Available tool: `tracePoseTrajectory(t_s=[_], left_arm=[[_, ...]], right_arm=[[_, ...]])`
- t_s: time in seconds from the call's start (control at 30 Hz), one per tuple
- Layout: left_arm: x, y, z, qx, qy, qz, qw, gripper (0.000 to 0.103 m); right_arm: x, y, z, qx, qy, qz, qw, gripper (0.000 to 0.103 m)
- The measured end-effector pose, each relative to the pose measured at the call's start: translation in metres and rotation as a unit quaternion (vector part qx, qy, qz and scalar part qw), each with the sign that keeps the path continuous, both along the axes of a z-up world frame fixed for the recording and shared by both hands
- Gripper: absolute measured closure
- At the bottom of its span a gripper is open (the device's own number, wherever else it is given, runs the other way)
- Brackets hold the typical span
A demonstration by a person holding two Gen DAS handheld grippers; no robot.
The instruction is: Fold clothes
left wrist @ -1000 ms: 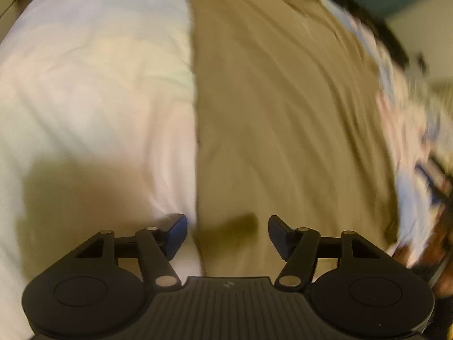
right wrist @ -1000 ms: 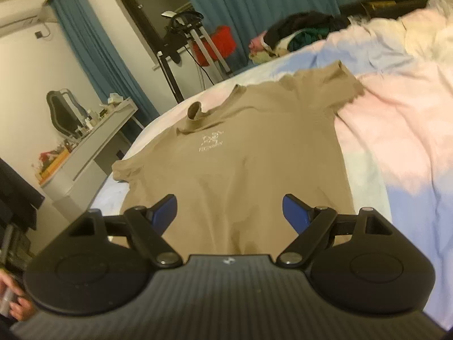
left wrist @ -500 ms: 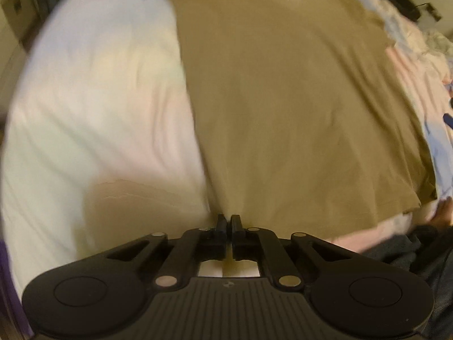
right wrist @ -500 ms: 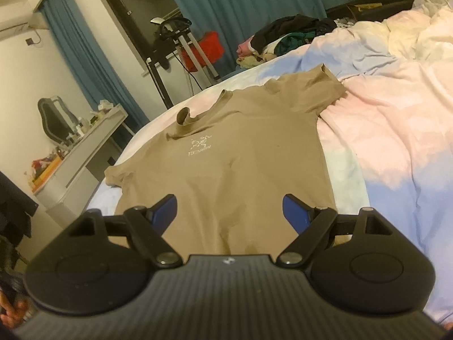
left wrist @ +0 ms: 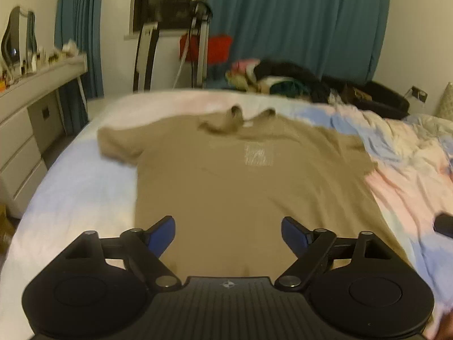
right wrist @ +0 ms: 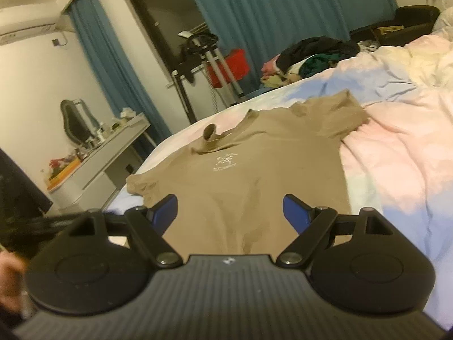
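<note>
A tan T-shirt [left wrist: 240,187] [right wrist: 254,175] lies spread flat on the bed, front side up, with a pale logo on its chest and its collar at the far end. My left gripper [left wrist: 228,233] hovers over the shirt's near hem; its jaws are opening and nothing is between them. In the right wrist view my right gripper [right wrist: 230,211] is open and empty above the same near hem. Both sleeves lie out to the sides.
The bed's pastel pink and blue cover [left wrist: 410,175] is rumpled on the right. A heap of clothes [left wrist: 277,76] [right wrist: 311,56] sits at the far end. A white dresser [left wrist: 31,107] stands left of the bed. A dark small object [left wrist: 444,223] lies at the right edge.
The left gripper shut at the shirt's near edge, then opened wide, lifting and tilting up so the whole shirt and room came into view. The right gripper stayed open and nearly still.
</note>
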State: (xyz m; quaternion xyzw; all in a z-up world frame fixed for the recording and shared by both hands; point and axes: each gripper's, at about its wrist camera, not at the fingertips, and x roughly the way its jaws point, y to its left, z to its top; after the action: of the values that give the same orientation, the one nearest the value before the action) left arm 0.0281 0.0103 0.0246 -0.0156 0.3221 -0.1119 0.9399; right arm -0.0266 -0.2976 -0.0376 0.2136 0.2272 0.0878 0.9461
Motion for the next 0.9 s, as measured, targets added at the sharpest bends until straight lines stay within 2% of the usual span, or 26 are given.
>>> tracePoseTrajectory(t_s=[0.03,0.1,0.23,0.4,0.5,0.6,0.77,0.8,0.87,0.9], left_arm=[[0.002,-0.008,-0.006,-0.013,0.002,0.003,0.9999,0.017],[0.013,-0.015,-0.009,-0.009,0.001,0.017,0.9998,0.017],[0.027,0.003,-0.024,-0.02,-0.004,0.037,0.9991,0.017],[0.046,0.024,-0.041,-0.017,-0.032,0.078,0.9963,0.014],[0.061,0.031,-0.053,-0.029,-0.026,0.091,0.9951,0.014],[0.082,0.043,-0.067,-0.036,-0.015,0.097,0.9945,0.014],[0.11,0.064,-0.091,-0.045,0.002,0.125,0.9912,0.014],[0.113,0.065,-0.095,-0.047,0.006,0.127,0.9908,0.014],[0.118,0.066,-0.102,-0.05,0.013,0.125,0.9908,0.014],[0.12,0.065,-0.104,-0.046,0.012,0.124,0.9911,0.014]], right_arm=[[0.004,0.002,0.001,-0.004,0.001,0.007,1.0,0.022],[0.017,0.011,0.007,-0.016,0.003,0.026,1.0,0.022],[0.062,0.036,0.015,-0.049,0.005,0.06,0.997,0.022],[0.166,0.082,0.011,-0.076,0.009,0.103,0.992,0.022],[0.235,0.109,0.001,-0.09,0.011,0.115,0.989,0.023],[0.301,0.14,-0.013,-0.116,0.015,0.113,0.987,0.03],[0.383,0.175,-0.045,-0.166,0.017,0.101,0.981,0.034],[0.398,0.179,-0.052,-0.171,0.027,0.092,0.981,0.038],[0.425,0.184,-0.064,-0.196,0.04,0.074,0.977,0.06],[0.437,0.187,-0.069,-0.209,0.045,0.064,0.975,0.081]])
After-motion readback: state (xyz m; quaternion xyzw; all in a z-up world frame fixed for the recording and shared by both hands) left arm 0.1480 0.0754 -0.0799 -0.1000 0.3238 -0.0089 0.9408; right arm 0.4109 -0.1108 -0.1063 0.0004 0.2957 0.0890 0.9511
